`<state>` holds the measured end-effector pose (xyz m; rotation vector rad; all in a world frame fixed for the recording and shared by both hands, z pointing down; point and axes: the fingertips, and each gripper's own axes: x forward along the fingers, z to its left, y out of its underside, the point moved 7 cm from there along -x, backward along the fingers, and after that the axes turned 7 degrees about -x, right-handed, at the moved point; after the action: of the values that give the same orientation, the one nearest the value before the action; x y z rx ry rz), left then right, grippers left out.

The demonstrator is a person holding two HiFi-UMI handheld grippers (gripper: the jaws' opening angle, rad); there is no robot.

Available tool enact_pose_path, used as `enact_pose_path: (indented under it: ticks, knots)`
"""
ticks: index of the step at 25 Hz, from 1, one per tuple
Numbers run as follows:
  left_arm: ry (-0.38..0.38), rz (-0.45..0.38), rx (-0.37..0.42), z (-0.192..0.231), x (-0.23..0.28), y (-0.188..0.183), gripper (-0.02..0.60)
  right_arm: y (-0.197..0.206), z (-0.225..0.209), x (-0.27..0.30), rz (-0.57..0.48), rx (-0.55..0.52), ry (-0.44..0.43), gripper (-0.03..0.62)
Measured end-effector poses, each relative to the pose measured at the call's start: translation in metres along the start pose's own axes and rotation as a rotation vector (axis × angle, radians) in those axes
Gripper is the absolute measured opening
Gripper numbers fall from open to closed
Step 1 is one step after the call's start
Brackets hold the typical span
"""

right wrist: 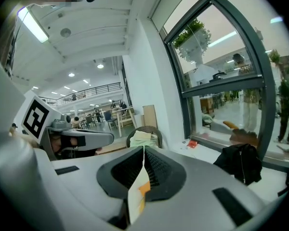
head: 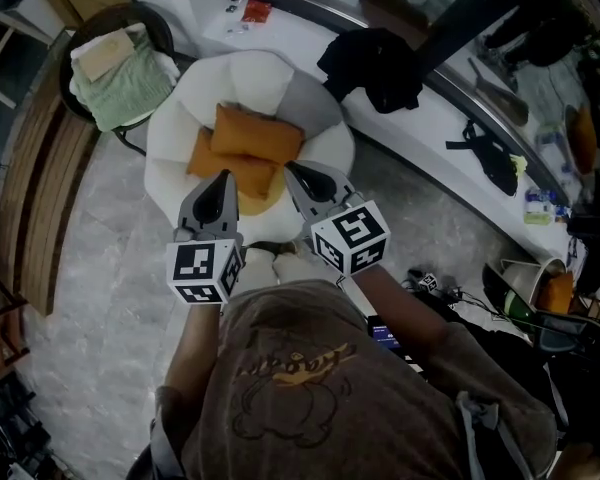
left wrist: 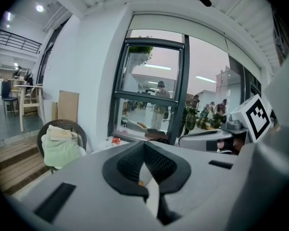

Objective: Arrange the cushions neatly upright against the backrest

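Grey marbled floor [head: 100, 268] underneath everything. Along the far right side, a long white window ledge [head: 420, 138].

Against that ledge, a round white armchair [head: 170, 138] with a petal-shaped backrest [head: 265, 78]. Off its far left edge, a dark wicker chair [head: 152, 18], piled with a folded green blanket [head: 130, 83]. On the ledge just past the armchair's right edge, a heaped black garment [head: 375, 63].

On the armchair's seat, two orange cushions, both lying flat rather than upright. Upper cushion [head: 257, 133] nearest the backrest but not leaning on it, overlapping the lower cushion [head: 220, 163], which sits toward the seat's left side. At the seat's front edge, a darker yellow patch, too hidden by the tools to identify.

Over that front edge, side by side and pointing toward the cushions, the left gripper [head: 224, 176] and the right gripper [head: 291, 167], apart from each other and clear of both cushions. Left gripper's jaws clenched tip to tip with nothing gripped, as seen in its own view [left wrist: 144, 146]. Right gripper's jaws likewise pressed together and empty [right wrist: 144, 150], with only a sliver of white seat and orange showing through the slit below the tips.
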<state>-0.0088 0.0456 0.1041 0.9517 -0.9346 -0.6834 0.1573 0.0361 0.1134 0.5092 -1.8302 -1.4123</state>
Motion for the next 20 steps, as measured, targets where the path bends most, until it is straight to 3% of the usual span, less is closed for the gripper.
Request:
enact_pose_path:
  ticks: [11,20]
  knots:
    - [0.052,-0.016,0.027,0.034,0.042,-0.024,0.005,-0.007,-0.009,0.044,-0.006,-0.009,0.027,0.023]
    - [0.068,0.015,-0.02,0.061,0.078,-0.005,0.005,0.009,-0.026,0.079,0.009,0.006,0.065,0.023]
